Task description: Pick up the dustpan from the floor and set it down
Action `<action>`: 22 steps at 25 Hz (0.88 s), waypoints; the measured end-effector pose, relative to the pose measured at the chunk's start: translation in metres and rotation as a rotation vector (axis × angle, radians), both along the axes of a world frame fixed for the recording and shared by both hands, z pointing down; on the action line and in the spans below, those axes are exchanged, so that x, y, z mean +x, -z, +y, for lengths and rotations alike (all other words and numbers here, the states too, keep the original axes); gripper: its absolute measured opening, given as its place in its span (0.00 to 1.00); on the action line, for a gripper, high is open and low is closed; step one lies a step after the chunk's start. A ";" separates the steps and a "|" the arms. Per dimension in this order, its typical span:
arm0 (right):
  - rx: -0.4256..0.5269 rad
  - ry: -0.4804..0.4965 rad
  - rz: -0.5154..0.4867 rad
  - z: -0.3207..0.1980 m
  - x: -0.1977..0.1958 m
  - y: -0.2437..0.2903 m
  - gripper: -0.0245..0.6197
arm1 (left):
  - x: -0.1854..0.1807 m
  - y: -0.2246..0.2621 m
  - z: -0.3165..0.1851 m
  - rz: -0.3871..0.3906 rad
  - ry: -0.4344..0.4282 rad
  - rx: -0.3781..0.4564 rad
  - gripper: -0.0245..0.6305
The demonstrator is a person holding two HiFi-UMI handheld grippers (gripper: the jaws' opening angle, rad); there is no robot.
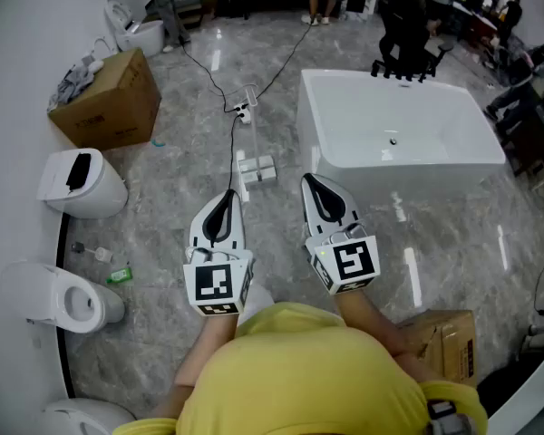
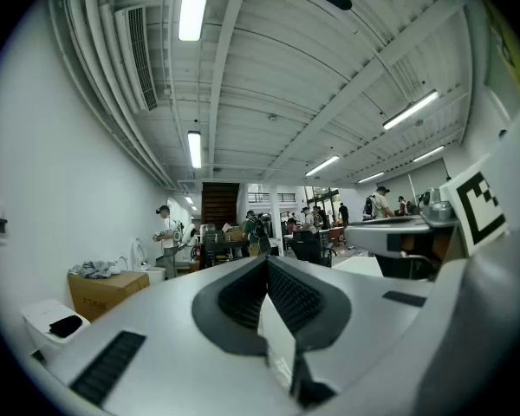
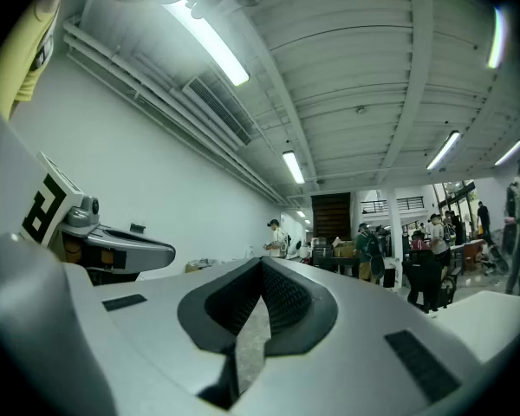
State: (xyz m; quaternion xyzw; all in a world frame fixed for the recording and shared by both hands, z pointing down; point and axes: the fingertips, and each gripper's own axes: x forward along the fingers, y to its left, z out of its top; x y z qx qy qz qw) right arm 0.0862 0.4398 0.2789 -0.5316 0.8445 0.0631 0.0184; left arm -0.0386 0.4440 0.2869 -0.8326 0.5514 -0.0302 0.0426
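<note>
**Both tools shut and empty; dustpan on the floor ahead, untouched.**
Left tool (image 1: pixel 225 196) and right tool (image 1: pixel 311 182) are held side by side and about level in front of the person. Each has its jaws fully together with nothing between them, which looks like a transit pose and not a grasp setup. What I take for the dustpan (image 1: pixel 257 169), a white long-handled pan standing upright, sits on the grey marble floor (image 1: pixel 181 166). It's just beyond the tool tips and near the left wall of the white rectangular bathtub (image 1: pixel 399 175). A thin black cable (image 1: pixel 219 89) runs close by its handle, a possible snag. Pickup hasn't started; the jaws need to open first.
</note>
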 end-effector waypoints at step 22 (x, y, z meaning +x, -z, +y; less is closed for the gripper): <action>-0.053 0.022 0.050 -0.216 -0.045 -0.036 0.22 | -0.050 -0.034 -0.219 0.029 -0.022 -0.036 0.04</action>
